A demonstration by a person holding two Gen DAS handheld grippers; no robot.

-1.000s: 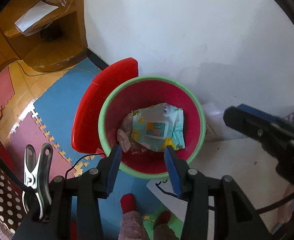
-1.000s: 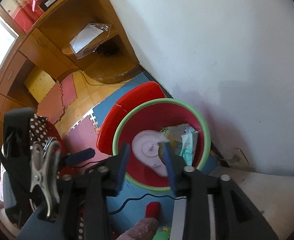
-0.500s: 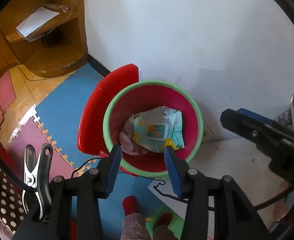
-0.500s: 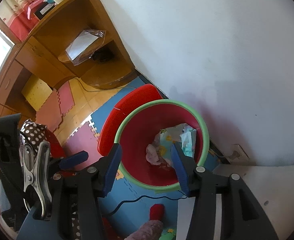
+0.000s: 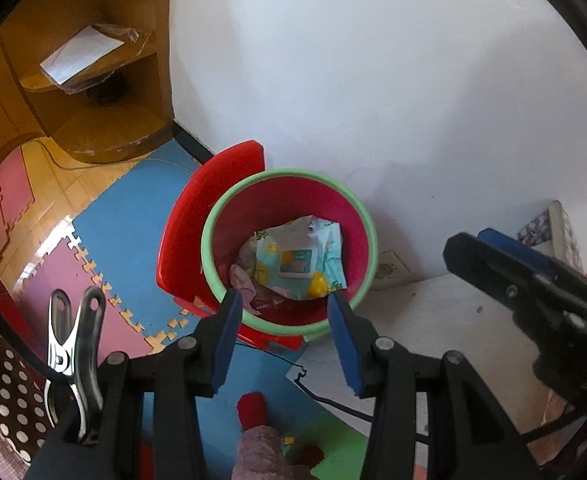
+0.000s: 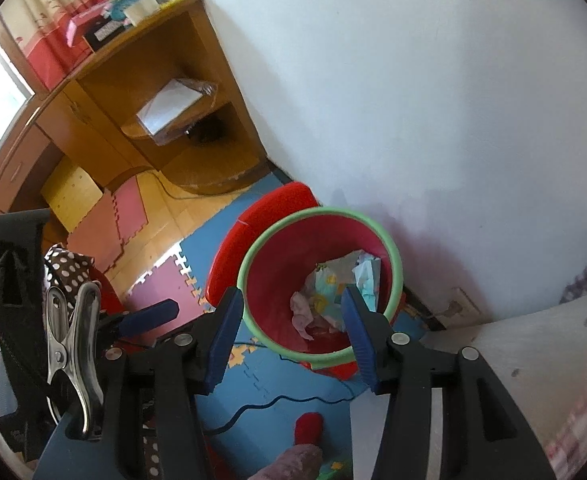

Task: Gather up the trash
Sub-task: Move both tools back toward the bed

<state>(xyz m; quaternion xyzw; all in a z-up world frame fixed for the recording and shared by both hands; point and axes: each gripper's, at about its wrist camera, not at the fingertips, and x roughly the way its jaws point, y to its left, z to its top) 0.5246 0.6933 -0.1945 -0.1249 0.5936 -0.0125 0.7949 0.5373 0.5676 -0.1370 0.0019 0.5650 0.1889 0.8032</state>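
Left wrist view looks down: the left gripper [image 5: 283, 336] has its blue jaws apart, holding nothing. The right gripper [image 6: 291, 338] has just been opening and is empty too. Below both sits the red bin [image 5: 229, 216] with the colourful wrapper [image 5: 297, 258] inside, against the white wall [image 5: 373, 80].

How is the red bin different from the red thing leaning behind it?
The bin is a round, open tub with a green rim, and trash lies inside it. The red lid leaning beside it is a flat, curved panel, red all over, holding nothing. The bin stands upright; the lid is tipped on edge. Both are shiny red plastic on the blue floor mat.
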